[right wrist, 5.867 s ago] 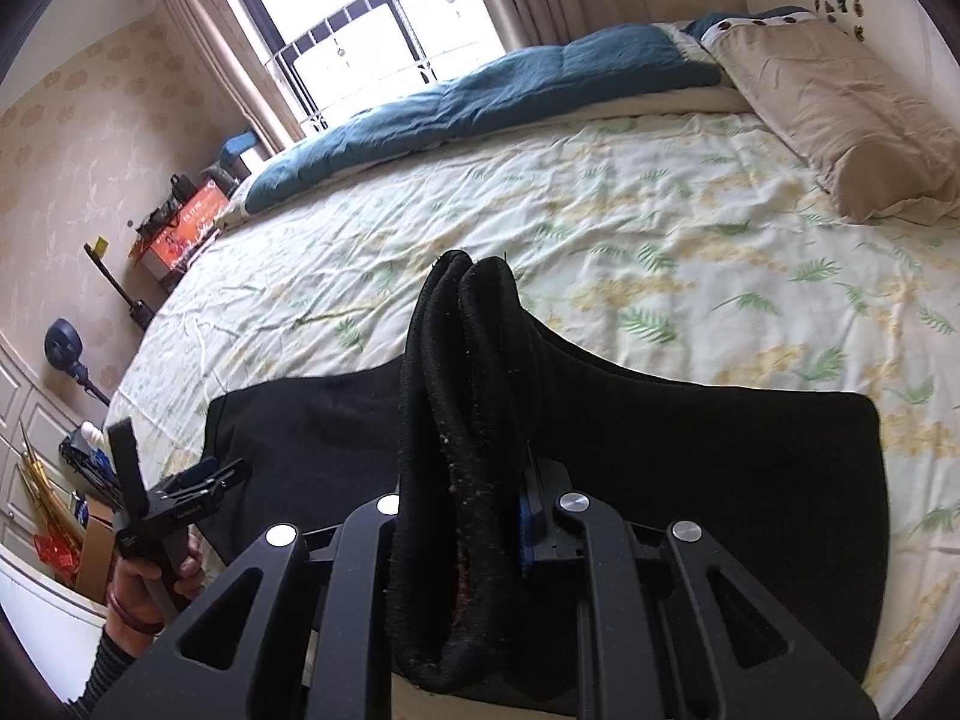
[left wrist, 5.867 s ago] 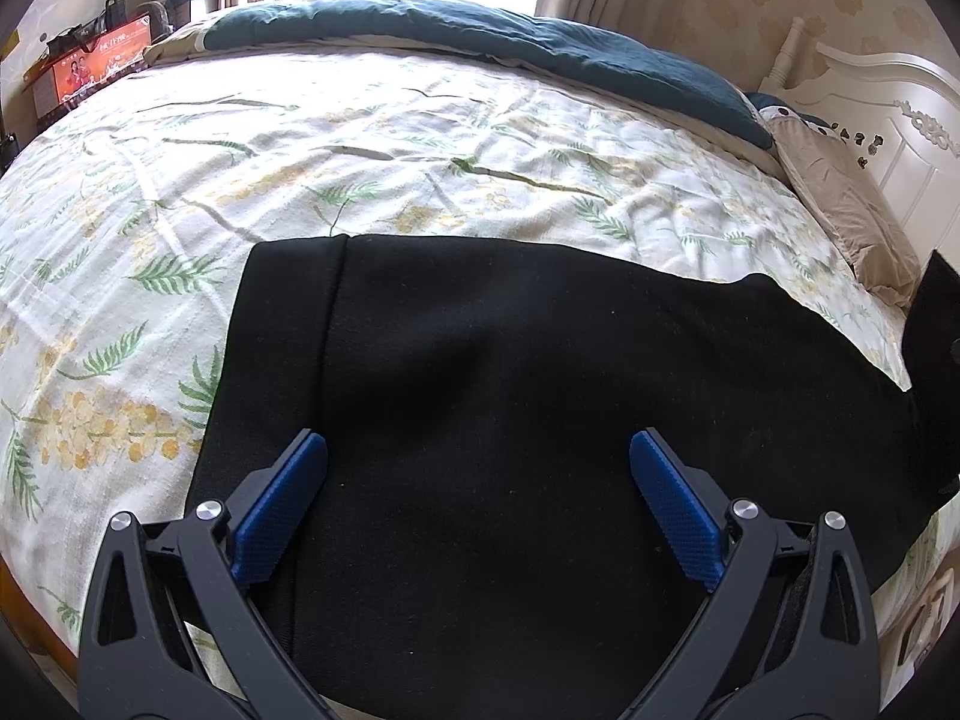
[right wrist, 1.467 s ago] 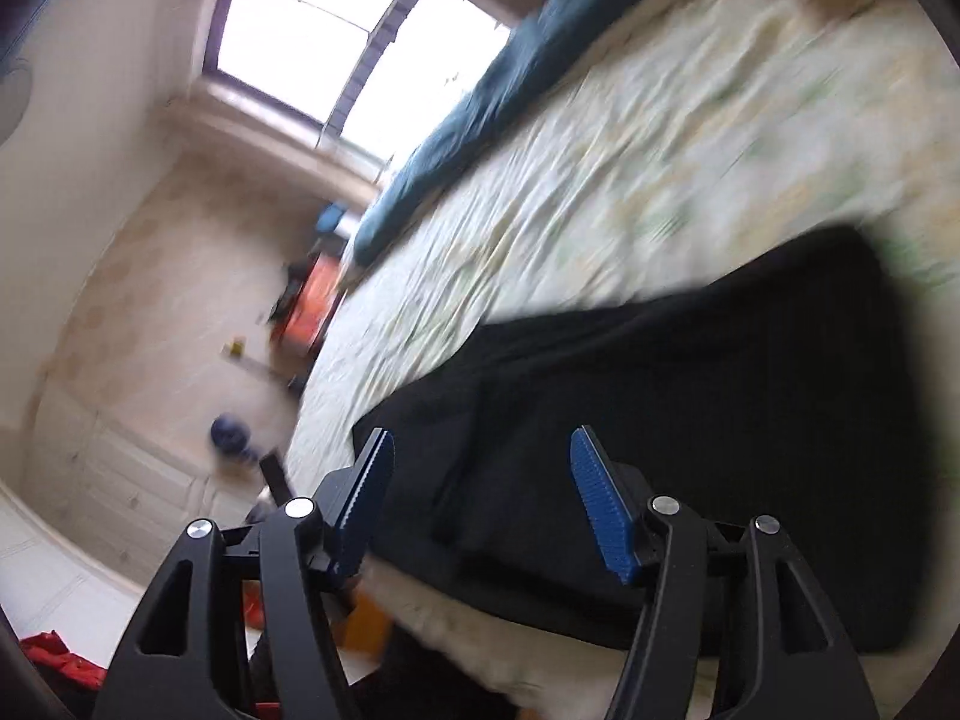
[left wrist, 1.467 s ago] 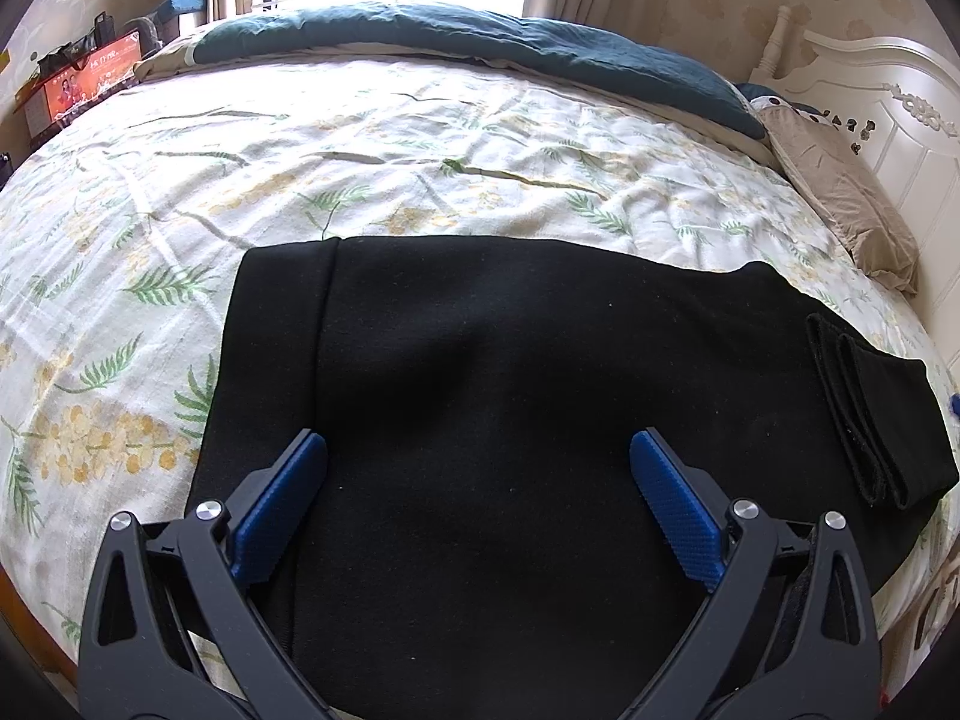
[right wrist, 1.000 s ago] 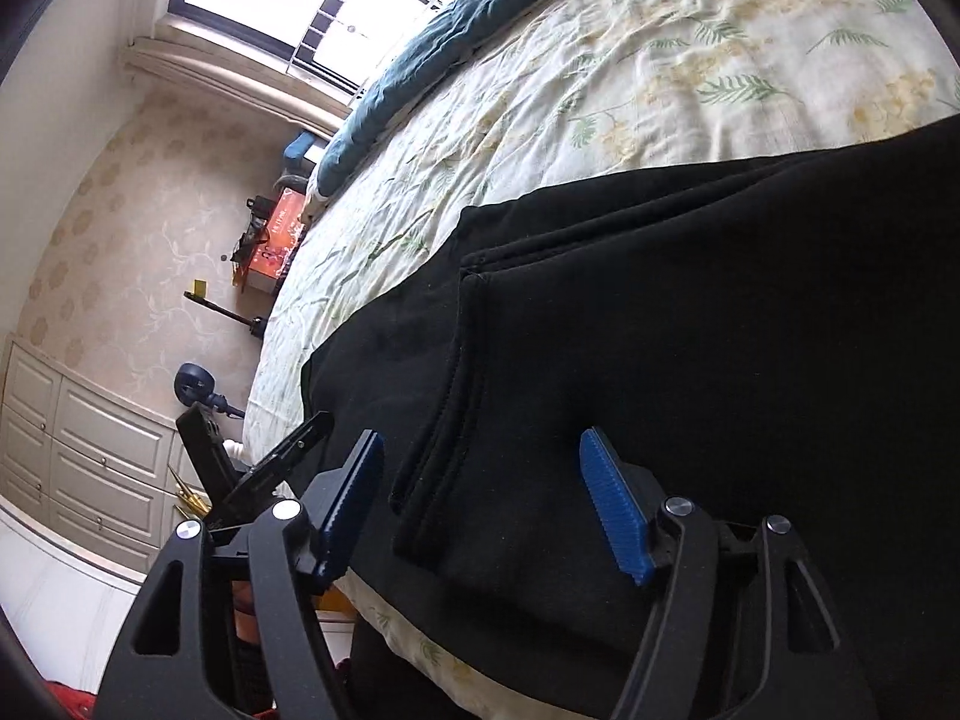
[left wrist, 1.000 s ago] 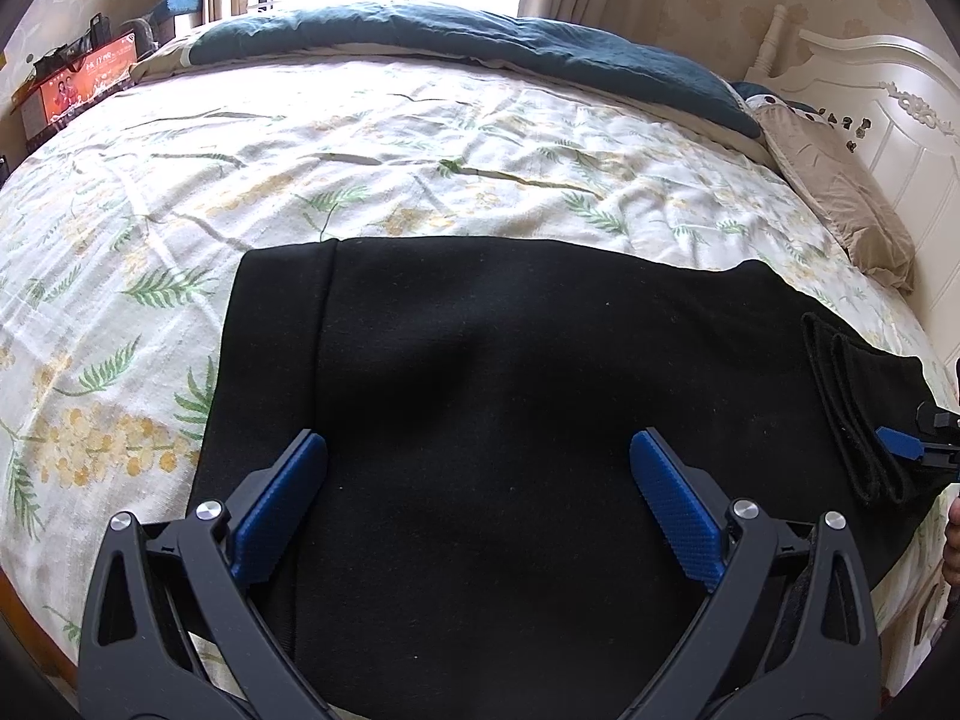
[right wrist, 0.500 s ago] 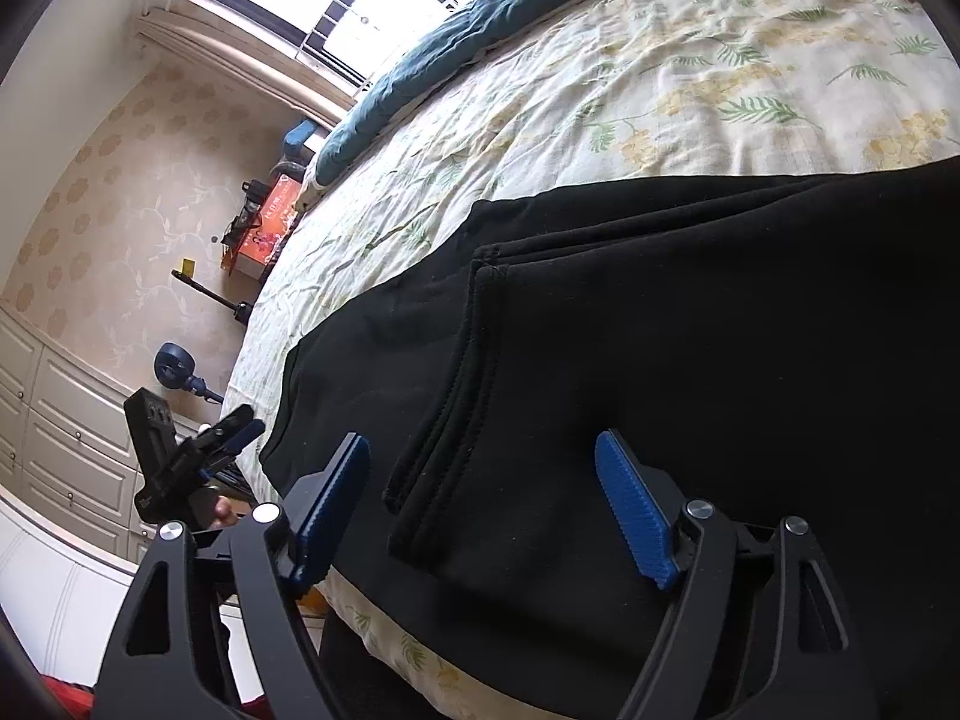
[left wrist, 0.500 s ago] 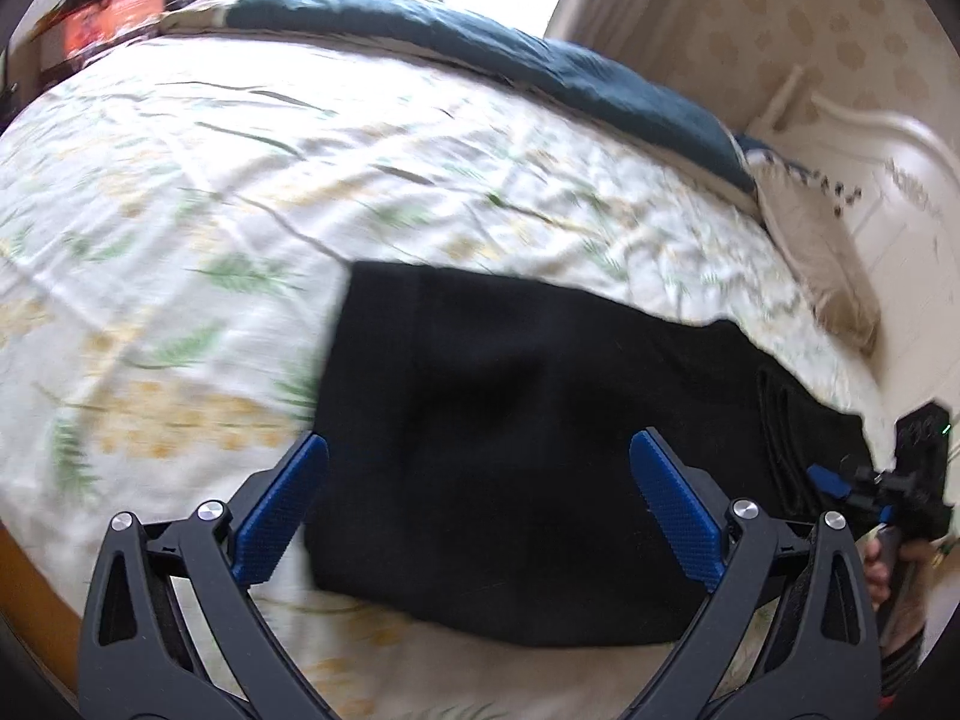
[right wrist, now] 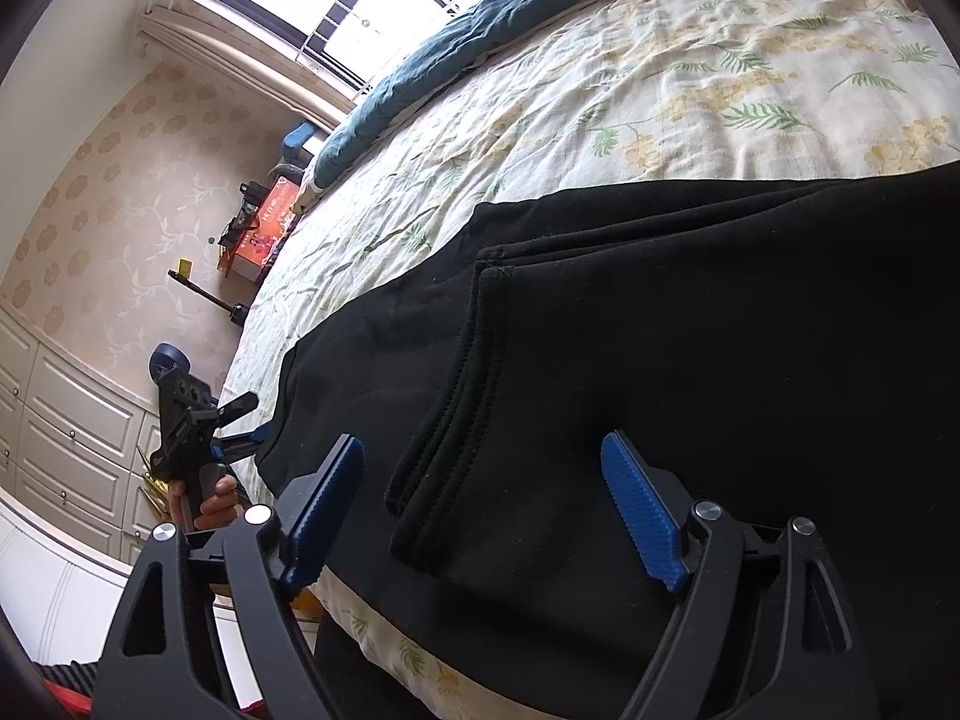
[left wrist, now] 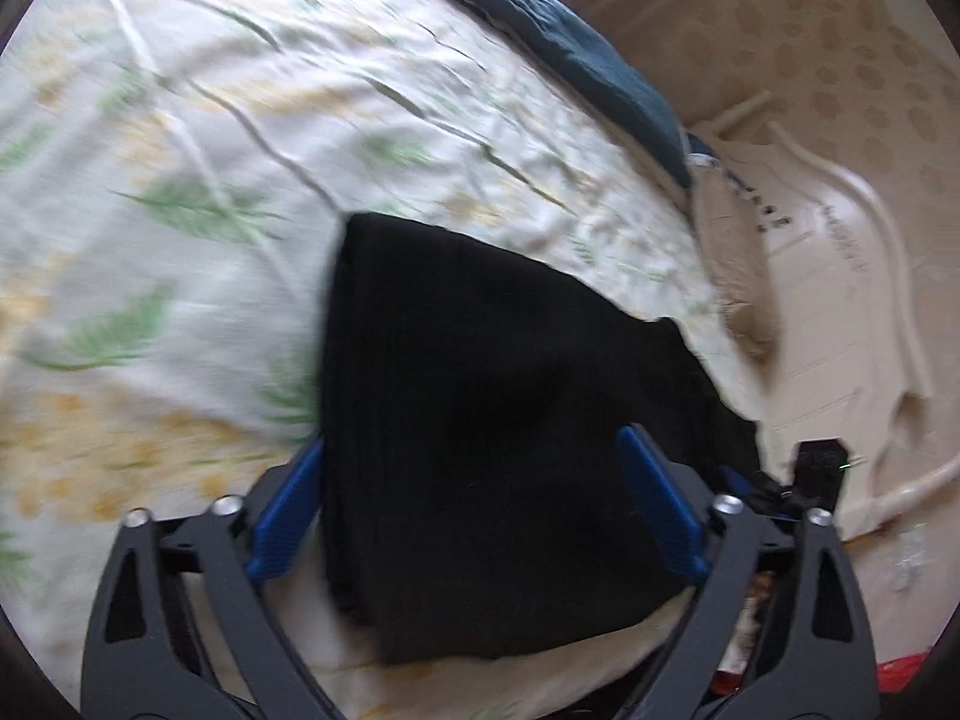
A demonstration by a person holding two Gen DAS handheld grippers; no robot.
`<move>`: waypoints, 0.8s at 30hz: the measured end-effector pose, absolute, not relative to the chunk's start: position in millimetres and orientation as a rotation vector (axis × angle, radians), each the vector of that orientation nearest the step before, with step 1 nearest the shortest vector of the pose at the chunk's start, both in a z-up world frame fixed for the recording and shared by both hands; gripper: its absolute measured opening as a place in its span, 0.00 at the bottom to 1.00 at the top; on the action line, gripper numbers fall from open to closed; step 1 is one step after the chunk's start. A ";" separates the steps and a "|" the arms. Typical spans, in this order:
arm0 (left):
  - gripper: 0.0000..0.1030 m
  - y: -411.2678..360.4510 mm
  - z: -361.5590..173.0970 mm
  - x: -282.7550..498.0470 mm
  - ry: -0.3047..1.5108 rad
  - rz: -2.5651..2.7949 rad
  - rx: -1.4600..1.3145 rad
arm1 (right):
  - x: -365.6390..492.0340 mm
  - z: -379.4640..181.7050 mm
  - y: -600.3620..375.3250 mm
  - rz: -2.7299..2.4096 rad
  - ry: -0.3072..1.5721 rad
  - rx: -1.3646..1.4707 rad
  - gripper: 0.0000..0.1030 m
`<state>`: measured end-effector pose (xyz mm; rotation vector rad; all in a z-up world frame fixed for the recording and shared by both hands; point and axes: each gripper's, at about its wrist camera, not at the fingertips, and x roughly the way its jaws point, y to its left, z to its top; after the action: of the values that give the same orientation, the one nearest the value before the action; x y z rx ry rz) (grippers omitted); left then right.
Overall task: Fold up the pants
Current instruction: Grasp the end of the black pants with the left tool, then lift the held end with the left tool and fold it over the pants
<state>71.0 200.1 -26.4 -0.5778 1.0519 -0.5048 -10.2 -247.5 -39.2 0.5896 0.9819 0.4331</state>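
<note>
Black pants lie flat on the floral bedsheet, partly folded, with the cuff end laid back on top. My left gripper is open and empty, low at the pants' near left end by the bed edge; this view is blurred. My right gripper is open and empty, just above the folded cuff hems. The pants fill the right wrist view. The left gripper also shows in the right wrist view, at the pants' far corner. The right gripper's body shows in the left wrist view.
A dark teal duvet lies bunched along the far side of the bed under the window. A beige pillow and white headboard are at the head. White cabinets and an orange box stand beside the bed.
My right gripper has let go of the cuff end, laid it on the pants and opened. My left gripper has swung fast towards the pants' left end near the bed edge.
</note>
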 end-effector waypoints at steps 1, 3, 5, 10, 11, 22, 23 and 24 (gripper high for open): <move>0.80 199.2 -29.7 74.6 1.053 -0.516 -0.607 | -10.4 -39.1 -247.1 0.432 0.981 0.588 0.79; 0.64 201.0 -34.4 77.5 1.049 -0.529 -0.659 | -10.9 -39.1 -247.0 0.431 0.979 0.585 0.80; 0.42 206.5 -42.8 81.3 1.056 -0.540 -0.739 | -12.0 -38.9 -246.1 0.430 0.976 0.578 0.81; 0.13 214.4 -63.8 81.3 1.089 -0.580 -0.888 | -14.5 -38.8 -246.6 0.427 0.967 0.574 0.82; 0.13 213.1 -61.0 78.9 1.087 -0.576 -0.874 | -15.3 -38.8 -246.5 0.427 0.965 0.573 0.82; 0.12 178.1 8.5 68.4 1.019 -0.512 -0.634 | -20.3 -36.0 -244.5 0.415 0.938 0.551 0.82; 0.11 173.3 16.5 66.1 1.005 -0.515 -0.616 | -20.9 -35.7 -244.6 0.413 0.933 0.550 0.82; 0.11 170.0 21.7 64.5 0.997 -0.515 -0.602 | -21.6 -35.1 -243.6 0.411 0.930 0.553 0.82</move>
<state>64.5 170.0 21.7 -0.6018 0.9969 -0.5150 -21.6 -243.6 -35.1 0.5528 0.9297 0.4114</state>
